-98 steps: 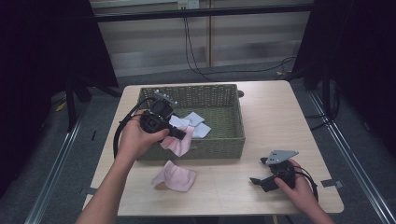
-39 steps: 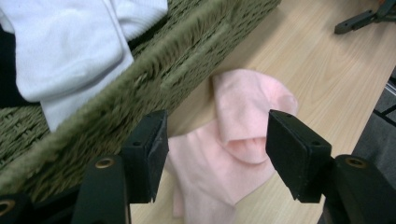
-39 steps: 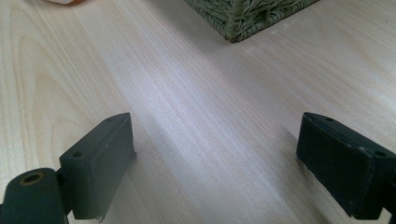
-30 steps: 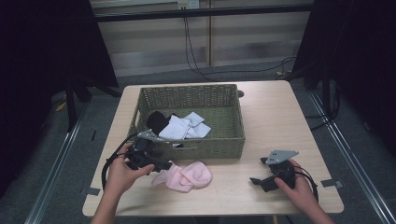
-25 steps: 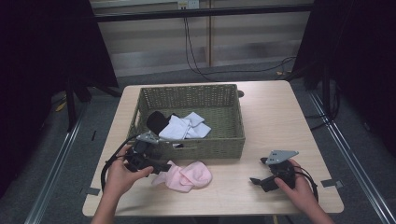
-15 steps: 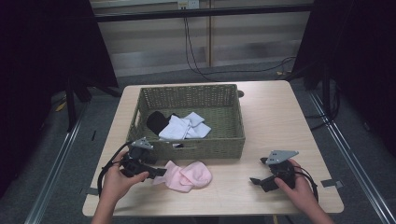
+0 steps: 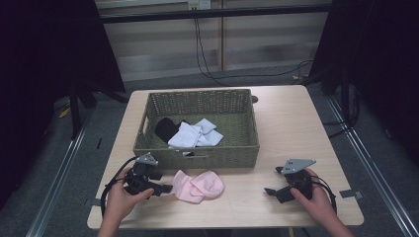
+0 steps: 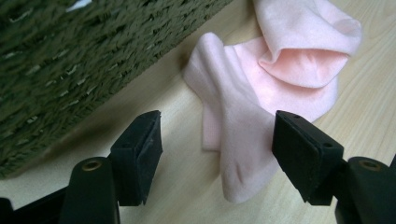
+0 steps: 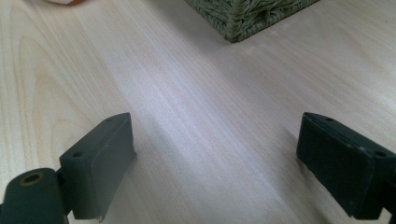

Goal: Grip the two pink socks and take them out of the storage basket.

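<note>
My left gripper's [image 8: 217, 154] fingers [image 8: 142, 149] have just been opening and stand apart around the tip of the pink socks [image 7: 197, 185] lying in front of the basket [image 7: 197, 158], so two are out, white and black ones remain inside, and my right gripper [image 7: 276, 190] idles open.

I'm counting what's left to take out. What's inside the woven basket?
Inside the woven basket lie a black cloth and white cloths, overlapping. Anything under them, or tucked against the near wall, is covered.
</note>
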A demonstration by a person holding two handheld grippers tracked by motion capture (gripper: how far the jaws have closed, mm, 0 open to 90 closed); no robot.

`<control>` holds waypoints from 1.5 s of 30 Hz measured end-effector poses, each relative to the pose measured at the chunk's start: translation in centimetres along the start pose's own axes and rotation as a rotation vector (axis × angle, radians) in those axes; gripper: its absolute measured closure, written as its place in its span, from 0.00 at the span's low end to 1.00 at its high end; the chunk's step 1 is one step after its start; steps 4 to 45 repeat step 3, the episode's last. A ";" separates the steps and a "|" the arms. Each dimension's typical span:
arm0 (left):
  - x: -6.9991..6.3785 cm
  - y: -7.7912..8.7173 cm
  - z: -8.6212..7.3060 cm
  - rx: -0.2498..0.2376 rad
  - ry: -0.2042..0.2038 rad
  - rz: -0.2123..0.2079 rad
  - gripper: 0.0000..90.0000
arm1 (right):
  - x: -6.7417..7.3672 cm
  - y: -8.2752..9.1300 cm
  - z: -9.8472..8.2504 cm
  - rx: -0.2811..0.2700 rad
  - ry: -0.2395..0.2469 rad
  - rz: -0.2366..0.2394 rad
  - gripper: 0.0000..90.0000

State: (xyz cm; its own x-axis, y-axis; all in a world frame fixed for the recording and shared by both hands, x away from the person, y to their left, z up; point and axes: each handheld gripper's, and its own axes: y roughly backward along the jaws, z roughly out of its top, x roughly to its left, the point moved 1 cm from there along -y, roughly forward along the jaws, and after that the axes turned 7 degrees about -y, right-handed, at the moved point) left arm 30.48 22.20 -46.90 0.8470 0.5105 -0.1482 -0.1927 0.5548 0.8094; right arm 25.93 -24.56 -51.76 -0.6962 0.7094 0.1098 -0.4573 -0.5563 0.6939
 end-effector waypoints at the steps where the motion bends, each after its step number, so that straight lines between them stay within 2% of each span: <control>1: 0.0 0.0 0.0 0.000 0.000 0.000 0.37 | 0.0 0.0 0.0 0.000 0.000 0.000 0.12; 3: 0.0 0.0 -0.1 -0.004 0.011 0.001 0.37 | 0.0 0.0 0.0 0.000 -0.001 0.000 0.12; 45: 0.0 0.0 -0.1 -0.004 0.011 0.001 0.37 | 0.0 0.0 0.0 0.000 -0.001 0.000 0.12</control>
